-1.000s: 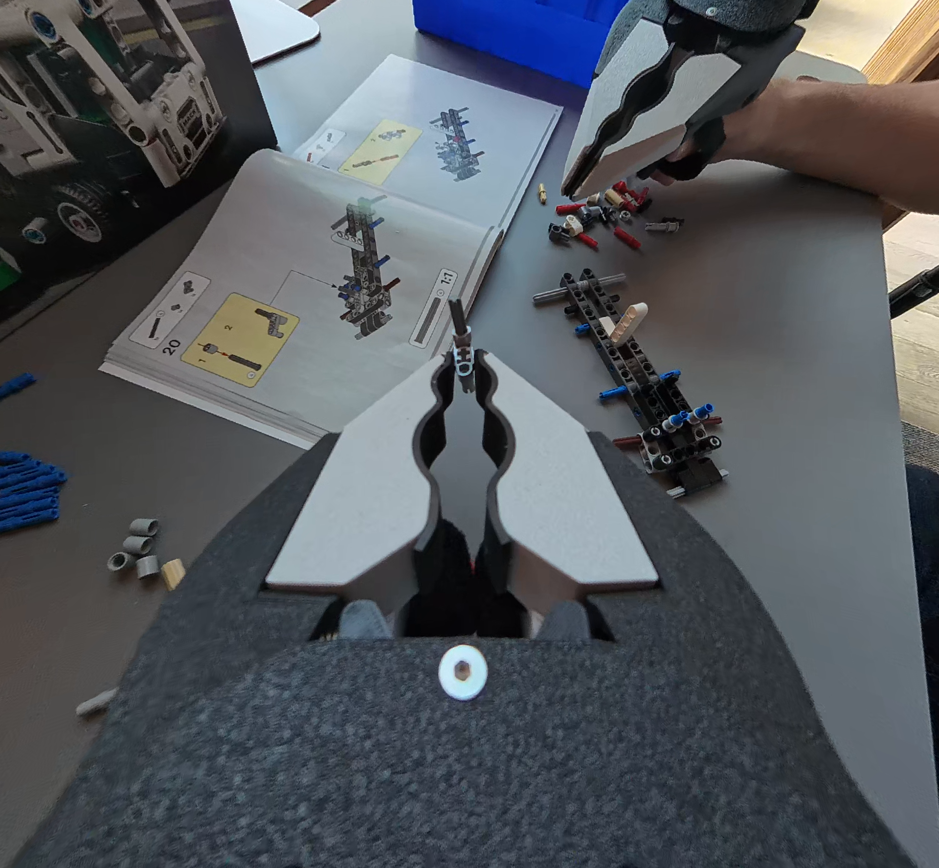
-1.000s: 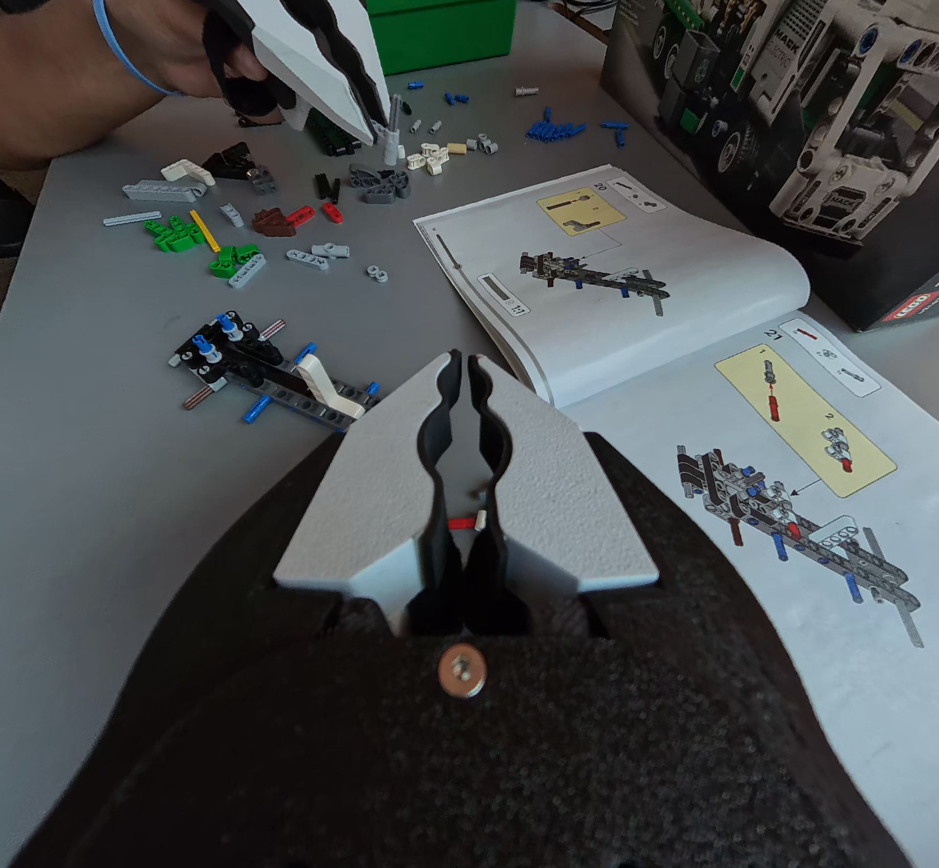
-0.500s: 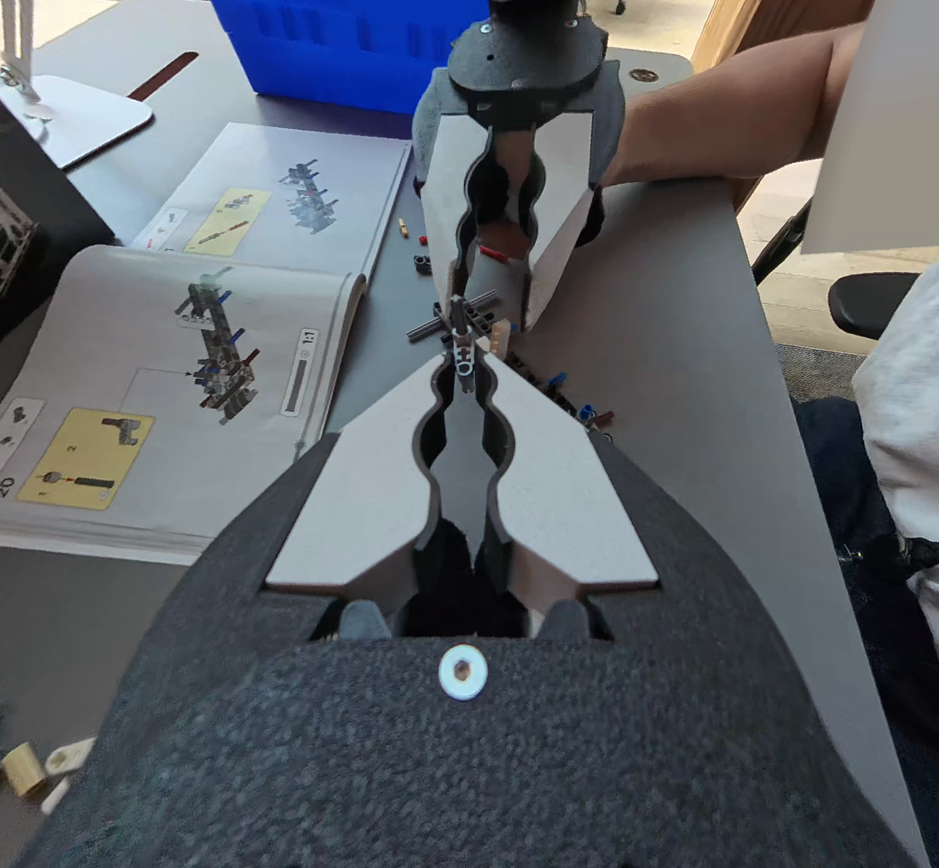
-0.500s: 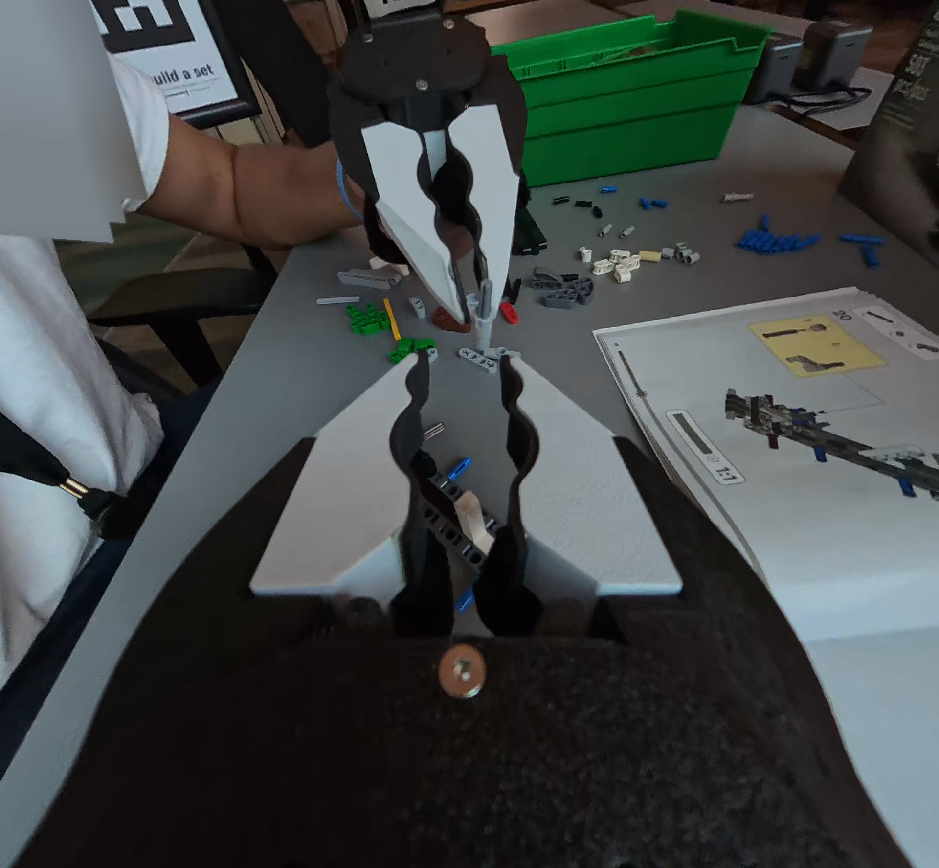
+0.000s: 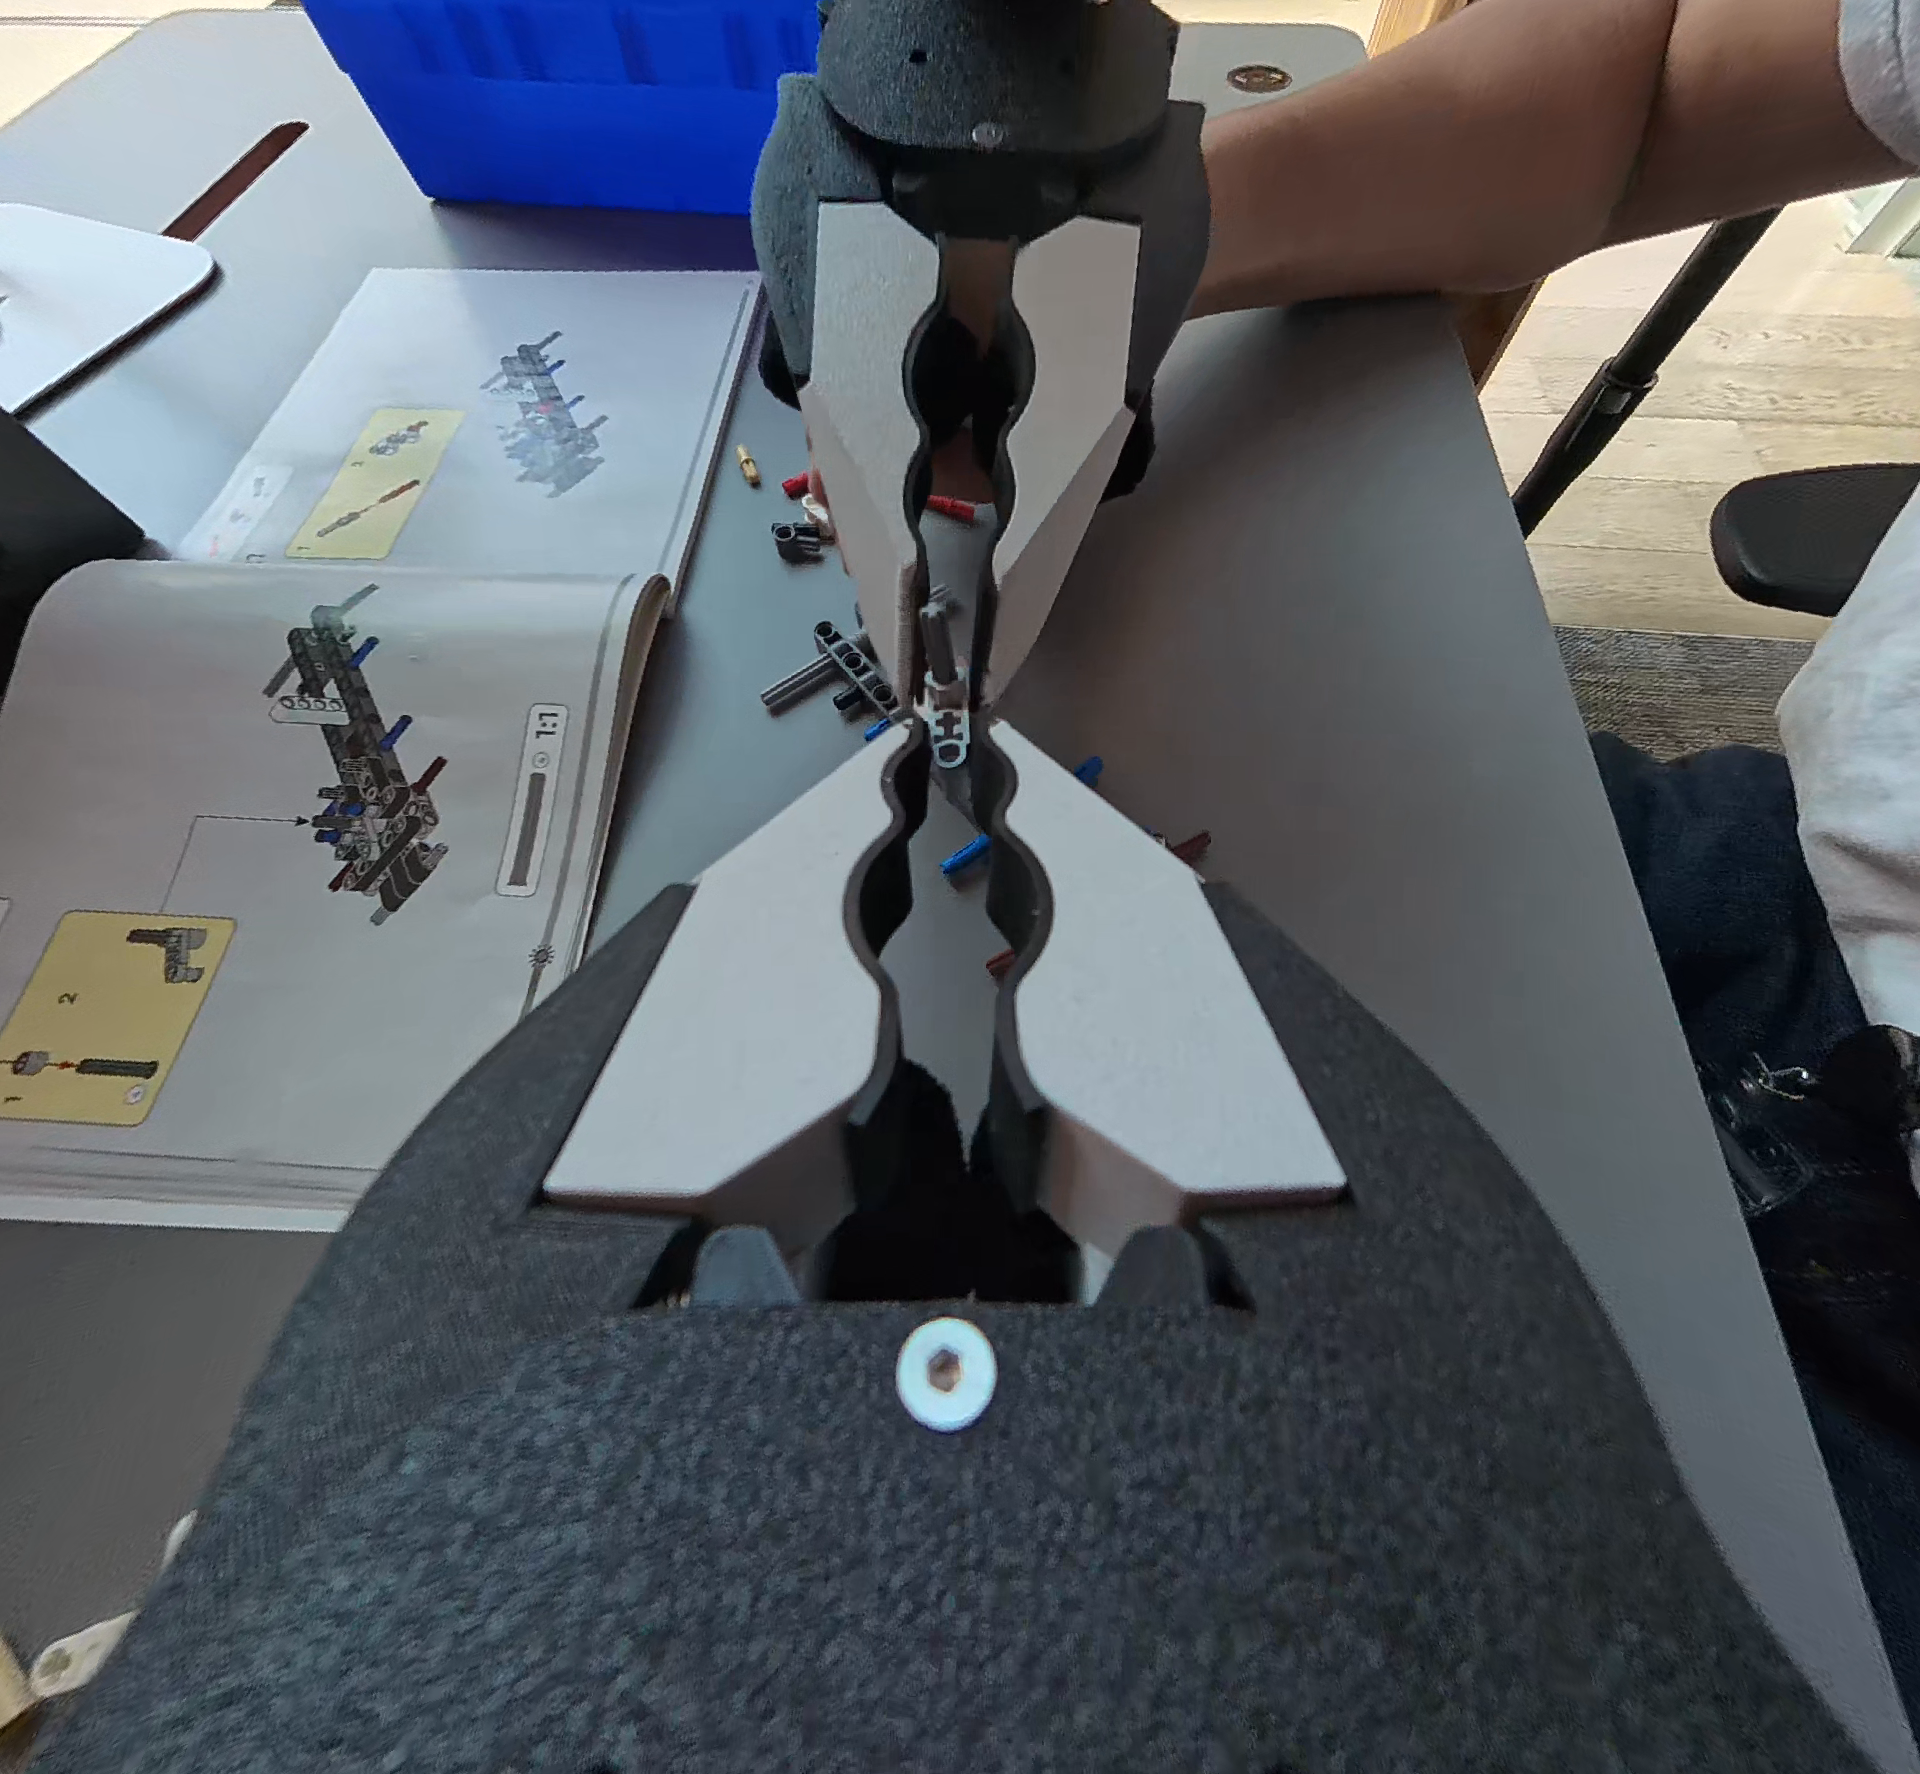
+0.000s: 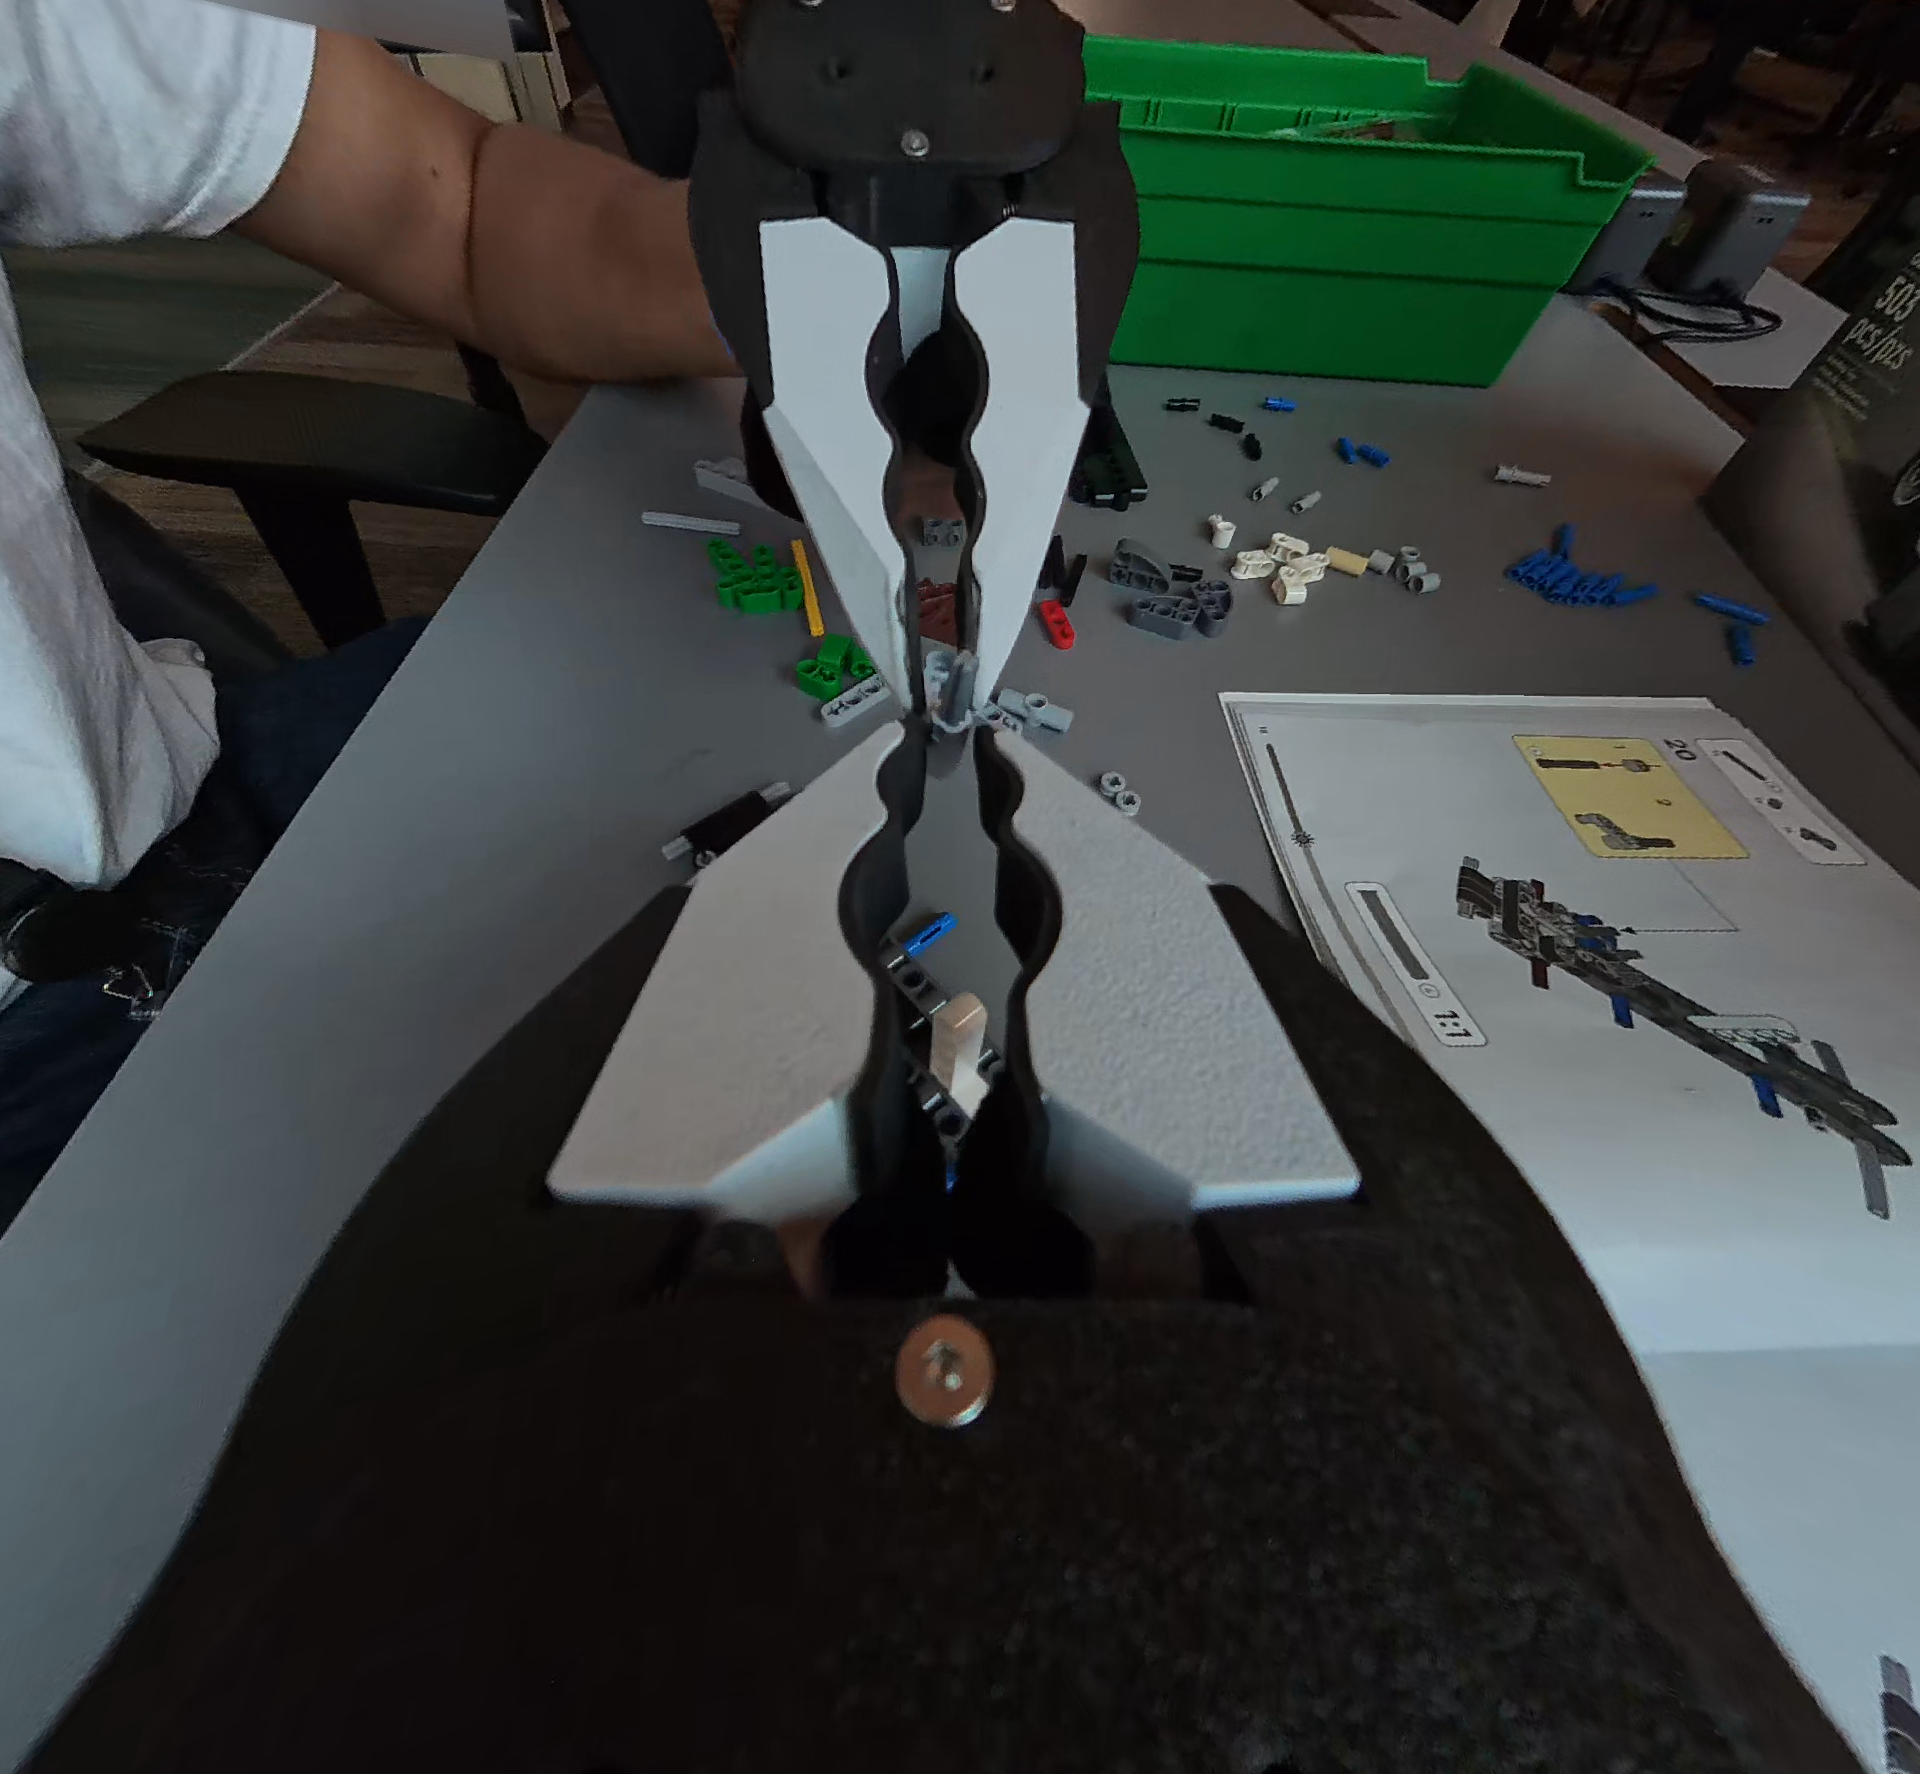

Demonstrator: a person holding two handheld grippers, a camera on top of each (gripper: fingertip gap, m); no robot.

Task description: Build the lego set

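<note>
My left gripper (image 5: 948, 737) is shut on a small light grey connector (image 5: 948, 735) with a dark grey axle (image 5: 935, 644) sticking out forward. My right gripper (image 5: 945, 654) faces it tip to tip. Its jaws are narrowly apart around the axle's free end. In the right wrist view, my right gripper (image 6: 943, 735) meets the left gripper (image 6: 945, 675) at the same piece (image 6: 951, 690), held above the table. The partly built black chassis (image 5: 847, 670) lies on the table under both grippers. It shows through my right jaws (image 6: 940, 1028).
The open instruction booklet (image 5: 312, 789) lies left of the chassis. A blue bin (image 5: 582, 10) stands behind it. A green bin (image 6: 1330, 249), loose beige and grey parts (image 6: 1278, 571), blue pins (image 6: 1569, 581) and green parts (image 6: 753, 581) lie farther off. A person's arm (image 5: 1455, 135) rests on the table edge. The grippers are tip to tip, or close to it.
My right gripper left the loose parts, swung round to face my left gripper, opened, then narrowed around the axle's end. My left gripper kept hold of the connector.
</note>
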